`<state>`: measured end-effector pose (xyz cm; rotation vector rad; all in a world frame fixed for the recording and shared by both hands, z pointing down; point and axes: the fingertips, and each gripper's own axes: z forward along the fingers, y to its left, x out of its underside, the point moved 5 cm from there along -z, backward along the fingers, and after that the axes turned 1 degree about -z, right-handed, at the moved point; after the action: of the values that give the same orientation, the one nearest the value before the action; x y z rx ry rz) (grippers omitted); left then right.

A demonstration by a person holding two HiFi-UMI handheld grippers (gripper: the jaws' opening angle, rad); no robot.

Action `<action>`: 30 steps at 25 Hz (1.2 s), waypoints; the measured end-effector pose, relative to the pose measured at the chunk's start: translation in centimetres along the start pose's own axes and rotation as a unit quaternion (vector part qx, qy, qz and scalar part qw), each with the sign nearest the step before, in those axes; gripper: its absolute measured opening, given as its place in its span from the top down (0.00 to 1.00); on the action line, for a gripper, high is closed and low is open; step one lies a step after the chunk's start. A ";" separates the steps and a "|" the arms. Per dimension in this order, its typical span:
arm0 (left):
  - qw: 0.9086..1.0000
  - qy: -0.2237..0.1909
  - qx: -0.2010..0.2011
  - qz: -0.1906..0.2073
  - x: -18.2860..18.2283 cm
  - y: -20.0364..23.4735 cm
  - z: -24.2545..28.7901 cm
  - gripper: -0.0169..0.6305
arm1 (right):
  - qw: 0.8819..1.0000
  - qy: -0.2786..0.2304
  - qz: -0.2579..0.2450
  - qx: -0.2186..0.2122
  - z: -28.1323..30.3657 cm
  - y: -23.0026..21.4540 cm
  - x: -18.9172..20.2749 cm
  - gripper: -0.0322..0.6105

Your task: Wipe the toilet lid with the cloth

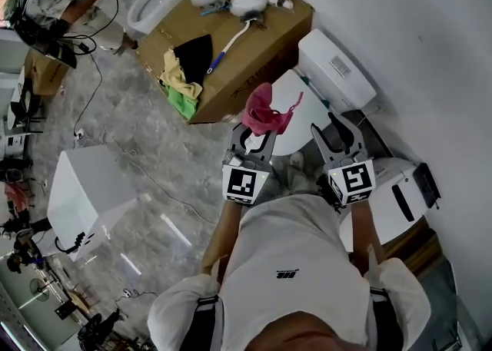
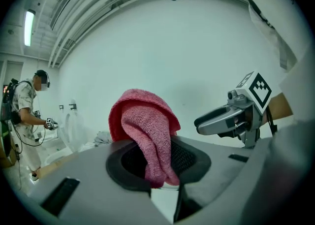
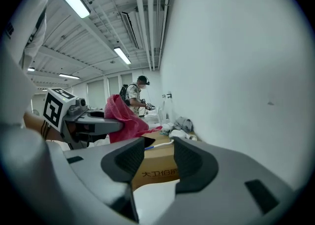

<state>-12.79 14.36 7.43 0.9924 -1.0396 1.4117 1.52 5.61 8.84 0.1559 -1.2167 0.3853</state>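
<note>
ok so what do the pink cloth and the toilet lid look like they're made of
Pink cloth: soft terry or microfibre, judging by its fuzzy looped weave. Toilet lid: smooth, plain white, probably hard plastic, though ceramic can't be ruled out by look.

The right gripper (image 3: 160, 152) has its dark fingers (image 3: 189, 162) spread apart with nothing between them; through the gap shows a cardboard box (image 3: 155, 172). At left, the left gripper (image 3: 110, 124) clamps a pink cloth (image 3: 123, 118). Behind it stands a person (image 3: 135, 93), beside a white wall (image 3: 236, 71).
</note>
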 end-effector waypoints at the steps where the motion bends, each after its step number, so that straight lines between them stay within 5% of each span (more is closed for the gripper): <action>1: 1.000 0.004 0.009 0.000 0.4 0.0 0.8 0.81 | 1.000 0.004 0.007 0.008 0.2 -0.5 0.5 0.64; 11: 0.989 0.032 0.143 0.010 5.1 -0.7 7.5 0.81 | 0.992 0.038 0.062 0.106 1.8 -3.1 6.1 0.64; 22: 0.948 0.068 0.309 0.029 11.9 -2.4 13.6 0.81 | 0.955 0.101 0.138 0.243 1.6 -3.7 14.2 0.64; 30: 0.923 0.094 0.370 0.046 17.7 -4.4 16.8 0.81 | 0.939 0.129 0.172 0.269 2.8 -3.7 19.8 0.64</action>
<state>-9.41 3.21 29.35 1.3100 -0.3952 1.9976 6.18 5.38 28.67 0.3520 -0.8532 1.0137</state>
